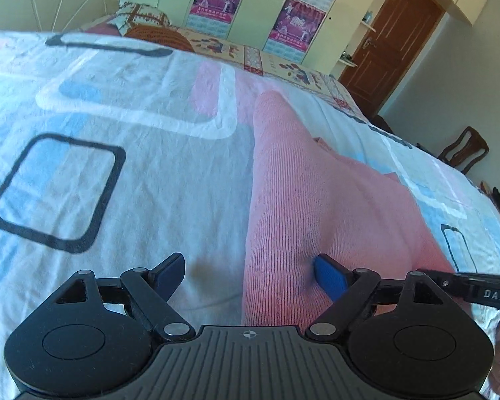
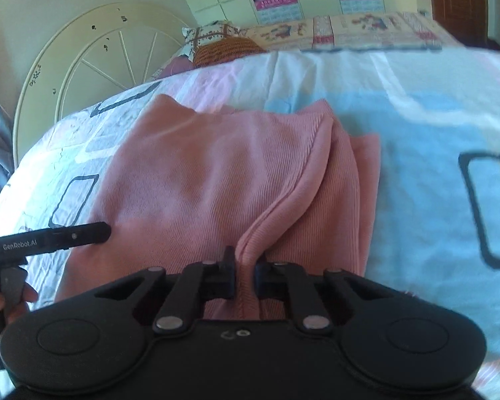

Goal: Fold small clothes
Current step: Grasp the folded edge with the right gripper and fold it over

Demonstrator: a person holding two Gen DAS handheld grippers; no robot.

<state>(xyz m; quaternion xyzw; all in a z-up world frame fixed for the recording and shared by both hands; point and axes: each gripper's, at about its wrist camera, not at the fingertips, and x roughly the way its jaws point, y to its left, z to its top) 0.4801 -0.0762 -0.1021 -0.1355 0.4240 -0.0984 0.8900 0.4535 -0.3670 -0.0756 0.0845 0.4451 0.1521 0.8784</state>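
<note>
— Right gripper first: how do its jaws stand?

— Pinched nearly together on a raised ridge of the pink knit garment. A hemmed fold of the ribbed cloth runs up between the two fingers, and the pads press it from both sides.

— And the left gripper?

— Spread wide, with nothing clamped. Its blue right-hand finger is pushed into the garment's near edge, denting the knit; the other finger sits over the bare bedsheet, beside the cloth. The pads do not close on anything.

— Where does the garment lie?

— On the bed, spread over the white sheet with its pale blue and pink panels and dark rounded squares. It sits toward the near edge of the bed, under both grippers. In the left wrist view a long narrow part reaches away up the sheet; in the right wrist view several layers are stacked along its right side.

— Anything else on the bed?

— A patterned pillow and an orange knitted piece lie at the far edge, near the cream headboard.

— The person?

— Only fingers show at the left edge of the right wrist view, around the other tool's handle.
</note>
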